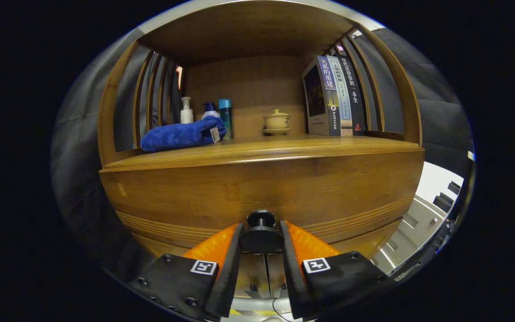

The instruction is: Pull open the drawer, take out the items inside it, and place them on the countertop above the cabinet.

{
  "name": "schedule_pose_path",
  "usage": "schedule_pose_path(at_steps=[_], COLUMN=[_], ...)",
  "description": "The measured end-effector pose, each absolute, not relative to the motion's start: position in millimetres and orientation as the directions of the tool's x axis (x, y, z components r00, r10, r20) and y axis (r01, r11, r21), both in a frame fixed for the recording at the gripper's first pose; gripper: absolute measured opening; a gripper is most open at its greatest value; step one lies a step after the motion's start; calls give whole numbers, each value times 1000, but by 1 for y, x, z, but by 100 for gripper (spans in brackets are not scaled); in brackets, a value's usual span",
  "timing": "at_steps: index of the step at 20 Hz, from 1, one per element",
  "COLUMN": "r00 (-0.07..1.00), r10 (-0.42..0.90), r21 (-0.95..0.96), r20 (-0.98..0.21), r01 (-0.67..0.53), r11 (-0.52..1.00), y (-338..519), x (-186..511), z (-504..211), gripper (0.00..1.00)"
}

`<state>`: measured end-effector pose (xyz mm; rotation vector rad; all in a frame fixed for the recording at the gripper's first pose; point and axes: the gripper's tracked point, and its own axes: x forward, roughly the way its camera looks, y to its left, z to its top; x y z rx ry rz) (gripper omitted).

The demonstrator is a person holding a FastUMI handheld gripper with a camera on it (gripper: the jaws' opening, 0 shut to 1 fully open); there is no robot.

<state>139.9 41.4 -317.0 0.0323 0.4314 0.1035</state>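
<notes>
A wooden cabinet stands close ahead, its drawer front (257, 188) closed and flush. A round dark knob (261, 232) sticks out of the drawer front low down. My gripper (261, 237) has one finger on each side of the knob and both press against it. The countertop (284, 150) runs above the drawer. The inside of the drawer is hidden.
On the countertop lie a folded blue towel (181, 134), a white pump bottle (186, 111), a blue-capped bottle (210, 109), a teal can (225, 115), a lidded ceramic cup on a saucer (277, 121) and upright books (334, 96). Curved wooden slats close both sides; a shelf roof sits above.
</notes>
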Motion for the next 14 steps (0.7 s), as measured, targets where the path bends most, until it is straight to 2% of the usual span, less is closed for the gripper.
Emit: schedule_pose_path(at_steps=[1,6,7,14], r00=[902,880,880,883], r10=[110,136,132,127], r21=[53,67,64,48], r20=[-417,-455,-456,-453], r01=[-97,-118,-115,-118], r11=[994,991,991,992], y=[42,42,41,35], x=[140,138,136,102], z=[-318,-319,-319,-311], gripper=[57,48,44,44])
